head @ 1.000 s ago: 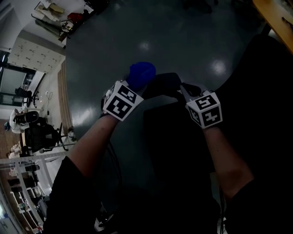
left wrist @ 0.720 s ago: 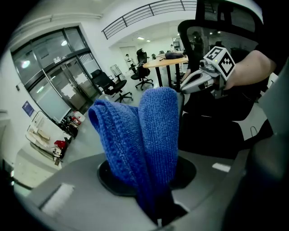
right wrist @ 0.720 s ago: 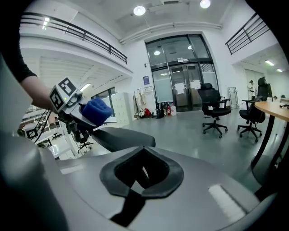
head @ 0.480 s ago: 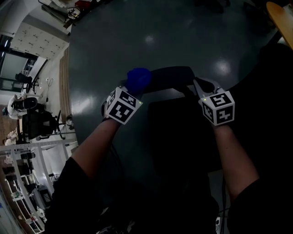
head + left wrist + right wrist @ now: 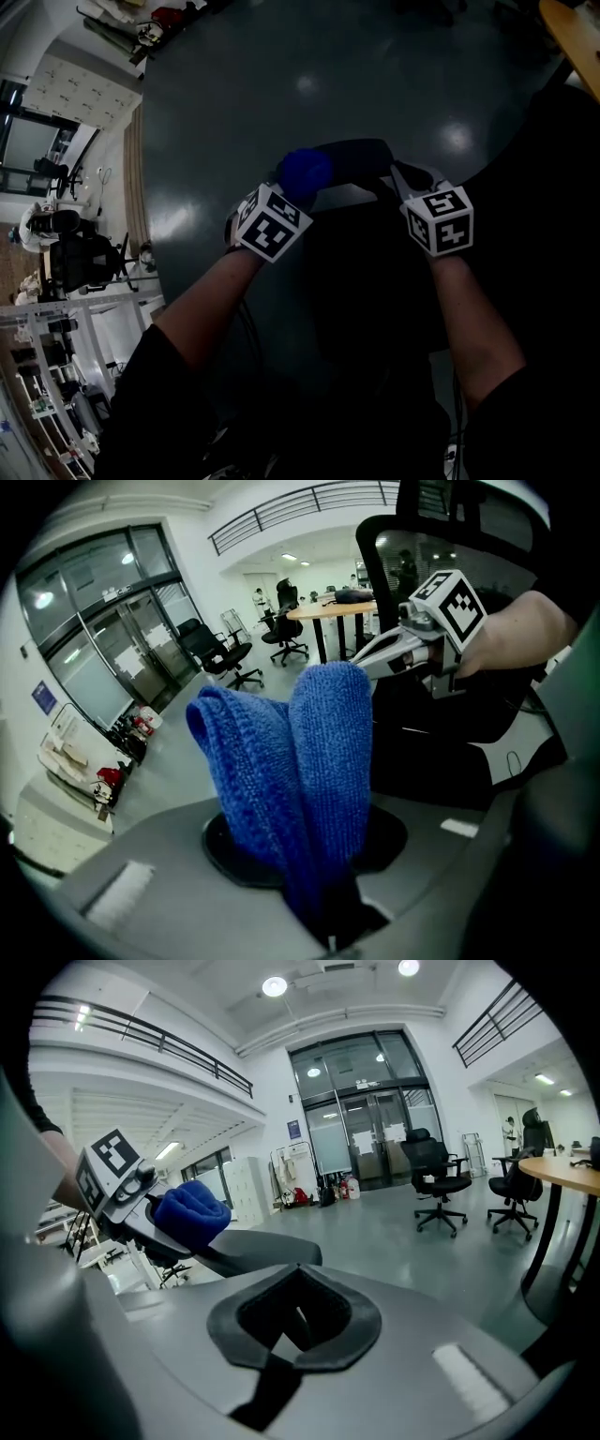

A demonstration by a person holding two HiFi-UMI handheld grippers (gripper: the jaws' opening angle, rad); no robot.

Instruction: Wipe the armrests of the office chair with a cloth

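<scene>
Jaws of the left gripper are clenched on a folded blue cloth, which stands up out of them in two thick lobes. Those of the right gripper are closed together, with nothing seen between them.

The chair fills the dark space between the person's forearms. Its armrest lies crosswise in the head view, its long axis running from one gripper to the other.

The cloth sits at the armrest's left end, on or just over the pad; contact cannot be told for sure. The right gripper's tip is at the armrest's right end, close beside it, seemingly steadying rather than wiping.

Since the left gripper alone carries the cloth, the coming stroke probably runs along the armrest's length, from its left end toward the right gripper. That gripper may have to give way for the cloth to reach the armrest's right end.
</scene>
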